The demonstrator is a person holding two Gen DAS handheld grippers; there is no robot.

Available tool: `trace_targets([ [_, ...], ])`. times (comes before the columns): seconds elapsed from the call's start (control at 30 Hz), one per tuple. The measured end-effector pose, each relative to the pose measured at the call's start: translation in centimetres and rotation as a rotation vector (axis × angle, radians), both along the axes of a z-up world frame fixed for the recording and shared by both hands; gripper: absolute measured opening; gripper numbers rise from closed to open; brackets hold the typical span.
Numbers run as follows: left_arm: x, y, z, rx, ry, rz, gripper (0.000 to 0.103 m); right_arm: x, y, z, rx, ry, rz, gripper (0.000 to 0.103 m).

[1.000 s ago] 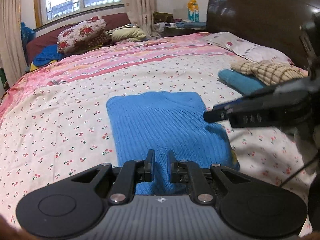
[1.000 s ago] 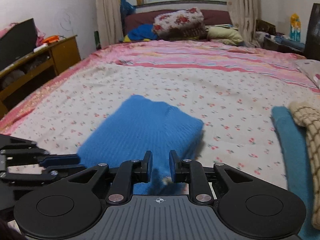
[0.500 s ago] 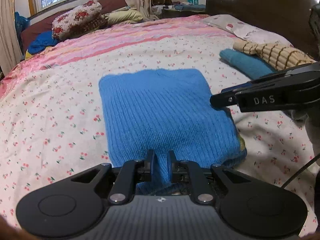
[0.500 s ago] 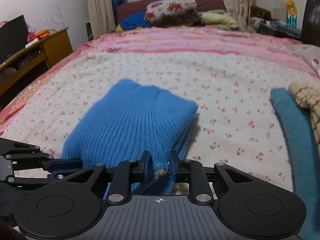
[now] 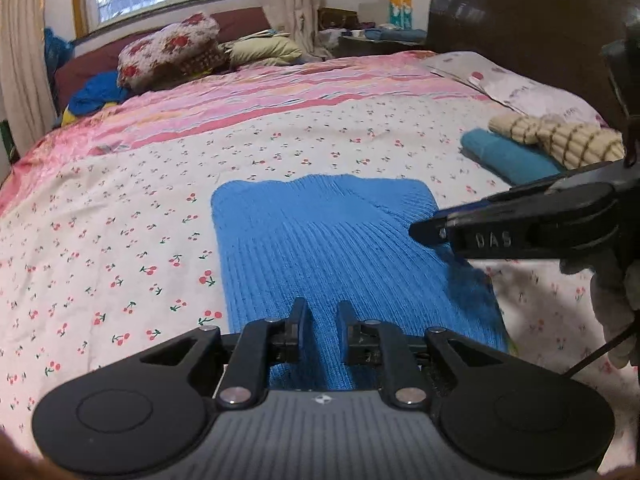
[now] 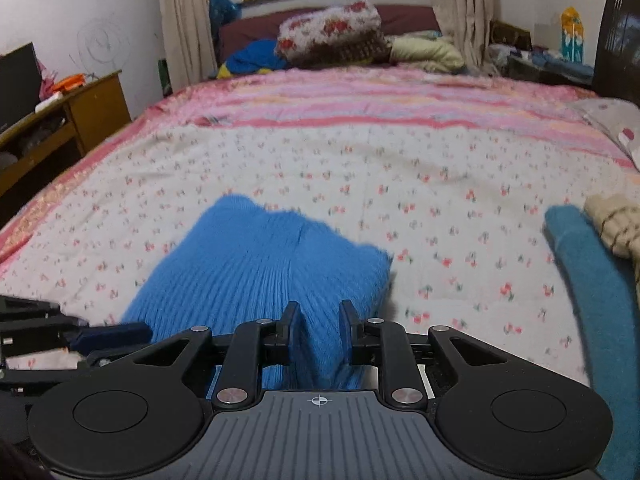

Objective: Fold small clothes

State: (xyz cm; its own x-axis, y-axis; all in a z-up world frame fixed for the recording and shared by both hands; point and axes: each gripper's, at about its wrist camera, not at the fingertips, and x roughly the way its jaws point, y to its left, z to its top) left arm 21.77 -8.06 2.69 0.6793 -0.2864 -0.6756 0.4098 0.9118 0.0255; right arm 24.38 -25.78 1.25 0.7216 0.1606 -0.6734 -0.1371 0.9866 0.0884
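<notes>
Fingers (image 5: 301,322) of both grippers pinch the blue knit sweater's (image 5: 320,248) near edge, folded into a rectangle, final fold pending.

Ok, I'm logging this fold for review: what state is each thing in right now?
Blue knit garment: folded into a rectangle, flat on the bed, near edge between both tools' fingers.
Left tool: closed on the garment's near edge.
Right tool: closed on the garment's near edge.
Teal garment: folded, lying aside.
Cream striped garment: resting on the teal one.
</notes>
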Motion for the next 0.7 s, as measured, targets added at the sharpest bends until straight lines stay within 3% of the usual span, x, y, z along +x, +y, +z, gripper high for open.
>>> trace_targets([
  [0.23,-0.5,0.2,0.5,0.003,0.002,-0.003,0.023,-0.7,-0.5,0.0,0.018,0.021,-0.018,0.021],
  [0.4,-1.1,0.3,0.4,-0.004,0.007,-0.004,0.024,-3.4,0.2,1.6,0.030,-0.024,0.026,0.022],
  [0.7,-2.1,-0.6,-0.8,0.047,0.040,-0.027,0.027,-4.2,0.8,-0.6,-0.021,0.040,0.028,0.022],
])
